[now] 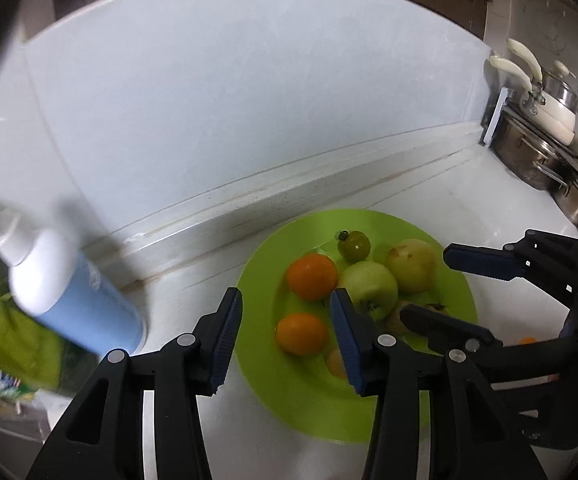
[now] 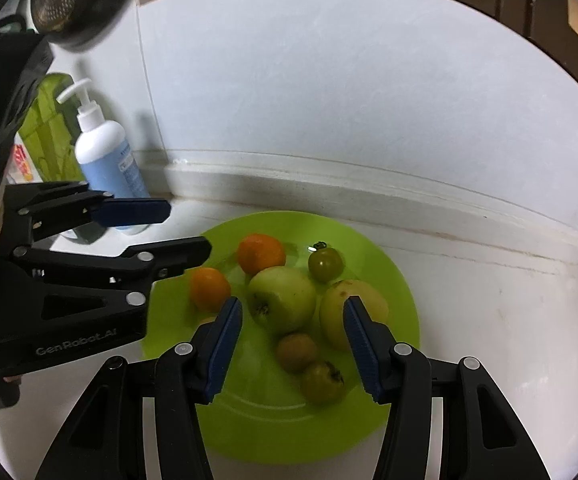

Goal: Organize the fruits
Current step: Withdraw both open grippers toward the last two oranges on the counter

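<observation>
On the white worktop [image 2: 489, 320], close to its back edge where the raised ledge meets the wall, sits a round lime-green plastic plate [image 2: 273, 436] carrying all the fruit. Two orange citrus fruits [image 2: 261, 253] lie toward the plate's left side, a pale green apple [image 2: 283, 298] sits at the middle touching a yellowish-green apple [image 2: 335, 312] on its right, a small dark green tomato [image 2: 324, 265] rests behind them, and two small brownish-green fruits [image 2: 296, 352] lie nearer the front rim. A white and blue pump bottle [image 2: 107, 160] stands at the back left corner, beside the plate but not touching it.

The left gripper [image 1: 287, 338] hovers over the plate's left rim, its fingers apart and empty. The right gripper [image 2: 293, 350] hangs above the front fruits, fingers likewise spread with nothing between them.

The fruits look firm, round and smooth, so they will probably roll or slip; each is best pinched across its widest middle with gentle pressure. The tomato seems softest and likeliest to bruise.
</observation>
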The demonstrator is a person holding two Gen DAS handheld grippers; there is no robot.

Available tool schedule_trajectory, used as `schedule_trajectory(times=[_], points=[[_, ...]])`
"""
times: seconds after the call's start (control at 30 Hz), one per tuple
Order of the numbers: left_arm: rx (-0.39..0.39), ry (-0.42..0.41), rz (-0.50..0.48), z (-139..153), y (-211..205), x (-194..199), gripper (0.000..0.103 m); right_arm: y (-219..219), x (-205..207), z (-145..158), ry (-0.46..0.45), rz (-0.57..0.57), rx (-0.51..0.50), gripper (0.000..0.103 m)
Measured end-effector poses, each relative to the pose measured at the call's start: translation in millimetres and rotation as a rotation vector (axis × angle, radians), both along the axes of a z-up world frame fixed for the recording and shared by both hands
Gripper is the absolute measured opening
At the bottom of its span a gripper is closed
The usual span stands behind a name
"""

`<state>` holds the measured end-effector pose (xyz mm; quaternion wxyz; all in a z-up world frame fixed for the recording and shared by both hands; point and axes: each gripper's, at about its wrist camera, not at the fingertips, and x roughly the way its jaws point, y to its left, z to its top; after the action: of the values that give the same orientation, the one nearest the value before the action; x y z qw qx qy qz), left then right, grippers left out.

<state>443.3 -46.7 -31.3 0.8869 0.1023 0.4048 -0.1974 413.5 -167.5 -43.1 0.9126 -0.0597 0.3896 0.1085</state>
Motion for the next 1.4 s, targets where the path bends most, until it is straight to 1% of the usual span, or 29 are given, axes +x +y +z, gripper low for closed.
schedule_trajectory(times=[0.23,0.3,0.47,0.5,0.57,0.67,0.77,0.8,0.9,0.97,1.07,1.17,1.27,1.4], points=[[-0.009,-0.055,0.046,25,11,-38,0.048,-4,-27,18,-0.040,-0.005,0.046,0.053],[-0.018,-0.076,0.058,33,16,-51,0.051,-5,-36,26,-0.057,-0.003,0.055,0.054],[-0.036,-0.110,0.073,51,21,-83,0.057,-9,-65,45,-0.112,0.002,0.063,0.054],[-0.035,-0.119,0.082,54,22,-89,0.059,-10,-70,48,-0.118,0.001,0.066,0.055],[-0.032,-0.138,0.101,59,22,-101,0.060,-11,-78,54,-0.133,-0.001,0.073,0.059],[-0.038,-0.158,0.133,63,24,-119,0.063,-12,-94,60,-0.161,-0.014,0.076,0.060],[-0.050,-0.164,0.167,65,27,-135,0.064,-15,-107,65,-0.174,-0.030,0.081,0.066],[-0.055,-0.163,0.176,65,28,-141,0.066,-17,-112,67,-0.180,-0.039,0.082,0.066],[-0.060,-0.166,0.191,64,30,-153,0.067,-20,-124,69,-0.191,-0.055,0.088,0.069],[-0.050,-0.172,0.202,63,30,-161,0.067,-23,-133,68,-0.197,-0.066,0.084,0.070],[-0.061,-0.171,0.218,58,33,-173,0.071,-25,-145,64,-0.198,-0.086,0.075,0.071],[-0.070,-0.177,0.243,52,34,-184,0.076,-28,-157,60,-0.196,-0.096,0.073,0.071],[-0.081,-0.190,0.271,43,35,-195,0.087,-29,-167,53,-0.197,-0.110,0.057,0.071],[-0.044,-0.207,0.283,29,33,-207,0.088,-37,-177,43,-0.184,-0.140,0.035,0.071]])
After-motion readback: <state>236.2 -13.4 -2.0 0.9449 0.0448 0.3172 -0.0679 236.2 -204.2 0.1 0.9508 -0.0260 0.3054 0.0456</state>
